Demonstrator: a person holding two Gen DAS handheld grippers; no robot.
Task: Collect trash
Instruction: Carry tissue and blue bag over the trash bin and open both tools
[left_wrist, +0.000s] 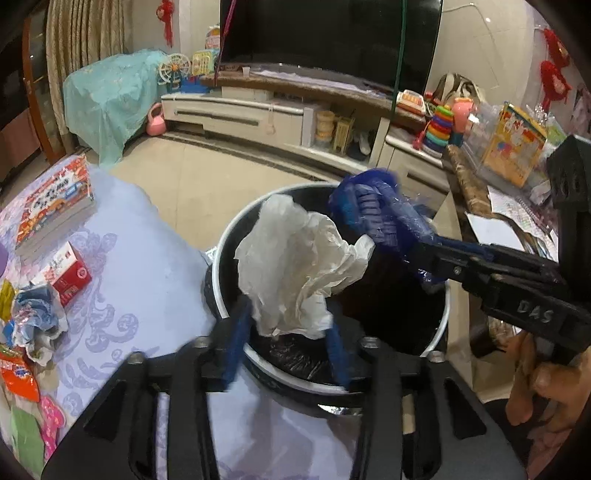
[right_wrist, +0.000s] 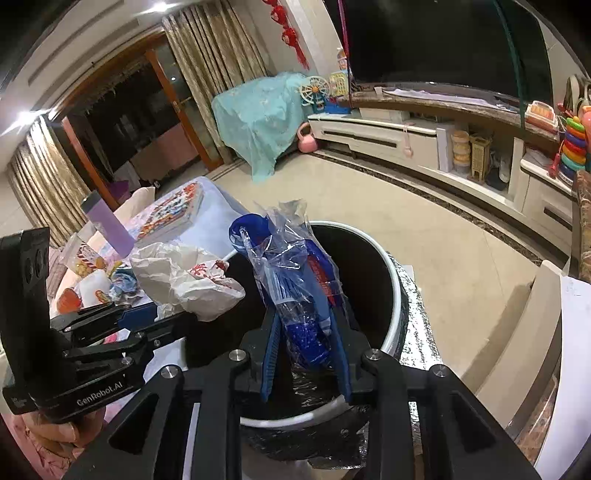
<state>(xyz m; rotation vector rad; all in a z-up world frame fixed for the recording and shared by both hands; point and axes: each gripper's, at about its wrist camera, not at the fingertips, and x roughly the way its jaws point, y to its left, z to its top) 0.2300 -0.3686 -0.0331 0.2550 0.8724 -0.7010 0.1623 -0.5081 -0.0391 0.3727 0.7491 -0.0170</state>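
I read "GenRobot.AI" on my left gripper (right_wrist: 162, 317) and "DAS" on my right gripper (left_wrist: 373, 221). Over the bin (left_wrist: 441, 321), the crumpled white paper (left_wrist: 295, 266) sits between the left's part-open fingers; the clear-and-blue plastic wrapper (right_wrist: 303, 295) sits between the right's, grip unclear.

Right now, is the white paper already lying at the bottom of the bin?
No, the white paper hangs above the bin, between the fingers of the left gripper.
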